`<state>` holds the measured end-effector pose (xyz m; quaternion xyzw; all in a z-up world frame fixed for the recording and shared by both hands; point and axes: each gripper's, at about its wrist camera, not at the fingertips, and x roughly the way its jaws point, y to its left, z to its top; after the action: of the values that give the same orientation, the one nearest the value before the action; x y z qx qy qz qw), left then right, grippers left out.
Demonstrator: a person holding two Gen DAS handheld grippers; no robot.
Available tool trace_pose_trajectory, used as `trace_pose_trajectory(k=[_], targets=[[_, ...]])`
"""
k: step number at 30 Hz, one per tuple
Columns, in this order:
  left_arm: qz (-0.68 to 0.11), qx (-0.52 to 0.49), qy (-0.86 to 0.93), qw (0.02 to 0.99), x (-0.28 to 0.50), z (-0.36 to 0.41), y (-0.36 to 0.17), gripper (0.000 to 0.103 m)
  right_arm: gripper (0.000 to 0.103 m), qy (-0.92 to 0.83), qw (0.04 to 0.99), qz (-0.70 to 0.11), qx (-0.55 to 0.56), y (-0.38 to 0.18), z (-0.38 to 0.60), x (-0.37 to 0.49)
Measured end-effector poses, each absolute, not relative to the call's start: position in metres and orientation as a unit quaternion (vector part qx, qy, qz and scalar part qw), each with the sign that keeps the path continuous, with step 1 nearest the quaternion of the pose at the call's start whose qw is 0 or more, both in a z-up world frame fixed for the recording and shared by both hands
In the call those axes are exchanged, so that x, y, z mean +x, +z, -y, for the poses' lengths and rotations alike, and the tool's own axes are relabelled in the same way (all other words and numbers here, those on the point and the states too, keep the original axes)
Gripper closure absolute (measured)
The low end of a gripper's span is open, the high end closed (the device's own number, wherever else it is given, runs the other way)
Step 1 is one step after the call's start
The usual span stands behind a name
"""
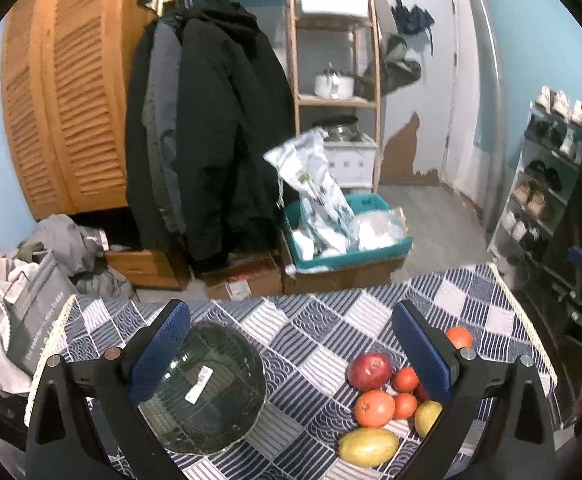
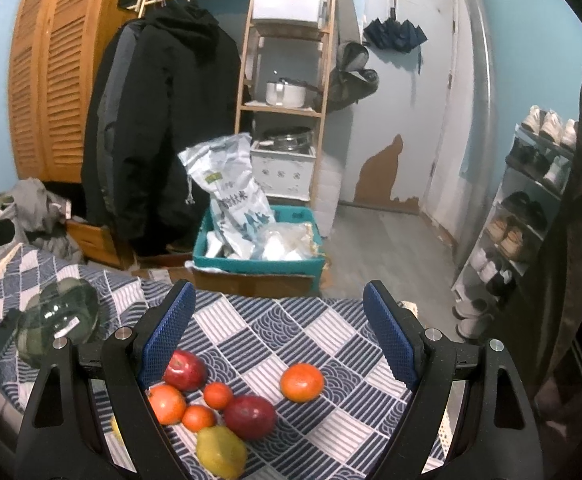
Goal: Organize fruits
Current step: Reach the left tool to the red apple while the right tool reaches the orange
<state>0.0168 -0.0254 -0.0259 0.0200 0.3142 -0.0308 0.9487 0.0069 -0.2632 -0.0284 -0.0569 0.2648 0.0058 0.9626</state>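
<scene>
Your left gripper [image 1: 291,344] is spread wide and holds nothing, hovering above the bench [image 1: 323,320] with its blue-and-white patchwork cloth. Its left finger [image 1: 159,350] overlaps the glass bowl [image 1: 207,388], the only bowl there, which carries a white sticker and has no fruit in it. Whether that finger touches the bowl you cannot tell.

Your right gripper [image 2: 279,332] is likewise spread and empty above the fruit pile. From the right wrist view you can count two red apples, one by the left finger [image 2: 185,370] and one nearer the camera [image 2: 250,417]. There are four orange fruits: a large one [image 2: 166,404], two small ones [image 2: 218,395] [image 2: 198,418], and one lying apart to the right [image 2: 302,382]. One yellow-green fruit [image 2: 221,456] sits at the front of the pile, and a sliver of a second yellow one [image 2: 116,426] shows behind the left finger. All the fruit lies on the cloth, well apart from the bowl [image 2: 57,320].
</scene>
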Motion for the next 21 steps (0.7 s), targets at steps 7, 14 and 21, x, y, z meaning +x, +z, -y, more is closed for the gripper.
trace_pose_trajectory(k=[7, 14, 21], targets=[[-0.355, 0.032, -0.042, 0.933, 0.034, 0.037, -0.051, 0.001, 0.019, -0.001, 0.956, -0.288, -0.048, -0.042, 0.276, 0.016], [-0.415, 0.013, -0.061, 0.908, 0.057, 0.046, -0.083, 0.001, 0.019, -0.006, 0.944, -0.327, -0.031, -0.062, 0.292, 0.033], [-0.448, 0.025, -0.069, 0.891, 0.072, 0.065, -0.112, 0.001, 0.019, -0.010, 0.927, -0.373, -0.025, -0.093, 0.300, 0.052]])
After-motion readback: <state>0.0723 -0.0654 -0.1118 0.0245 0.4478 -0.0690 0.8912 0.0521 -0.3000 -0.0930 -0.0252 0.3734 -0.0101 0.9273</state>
